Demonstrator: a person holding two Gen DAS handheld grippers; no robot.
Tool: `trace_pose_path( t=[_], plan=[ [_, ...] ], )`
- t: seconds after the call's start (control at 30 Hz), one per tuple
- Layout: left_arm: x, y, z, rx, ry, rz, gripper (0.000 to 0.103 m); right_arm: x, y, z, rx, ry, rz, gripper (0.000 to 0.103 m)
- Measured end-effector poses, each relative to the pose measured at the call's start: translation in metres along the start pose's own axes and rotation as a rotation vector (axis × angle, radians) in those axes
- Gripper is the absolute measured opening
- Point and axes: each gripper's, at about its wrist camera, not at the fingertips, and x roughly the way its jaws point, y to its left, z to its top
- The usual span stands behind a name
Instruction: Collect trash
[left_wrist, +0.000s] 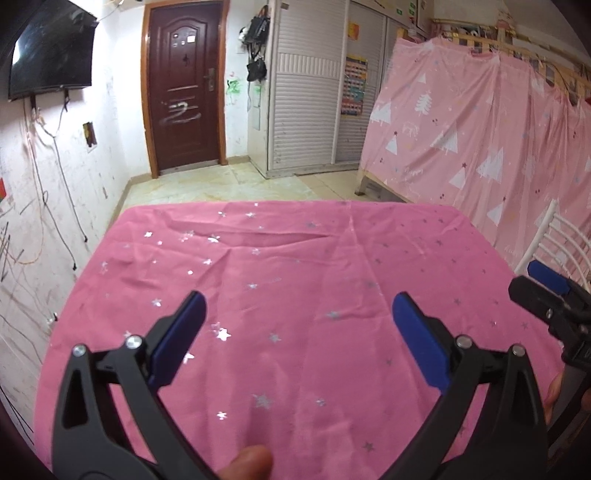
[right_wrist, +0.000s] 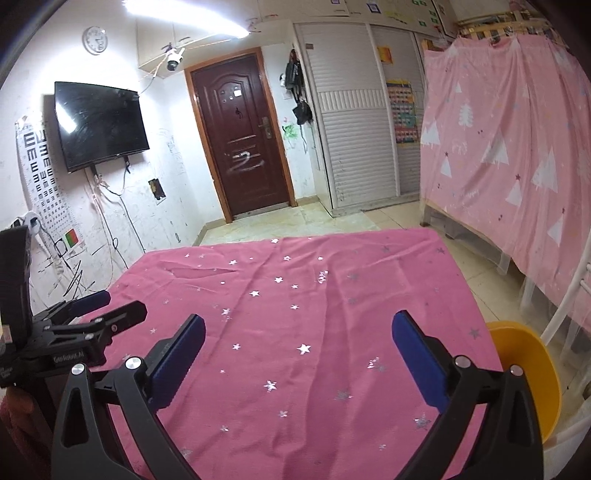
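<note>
Left wrist view: left gripper (left_wrist: 299, 314) jaws spread wide, empty, over the pink star-print cloth (left_wrist: 295, 258). No trash visible.

Right wrist view: right gripper (right_wrist: 298, 334) likewise spread and empty; yellow bin (right_wrist: 532, 373) near right, beside the cloth. Step: judged either start or finish. Next: locate trash first.

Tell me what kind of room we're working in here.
Most likely a lived-in bedroom at home: a bunk bed frame behind a pink tree-print curtain, a slatted wardrobe, and a wall-mounted TV beside the brown door.
</note>
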Motion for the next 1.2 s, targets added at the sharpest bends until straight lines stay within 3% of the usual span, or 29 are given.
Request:
trace_pose_path(
  t=[1.2],
  plan=[
    [0.0077,0.0046,-0.0054,-0.028,0.028,0.005,0.097,0.0064,0.0004,-0.0032,0.002,0.011,0.027,0.094]
  ],
)
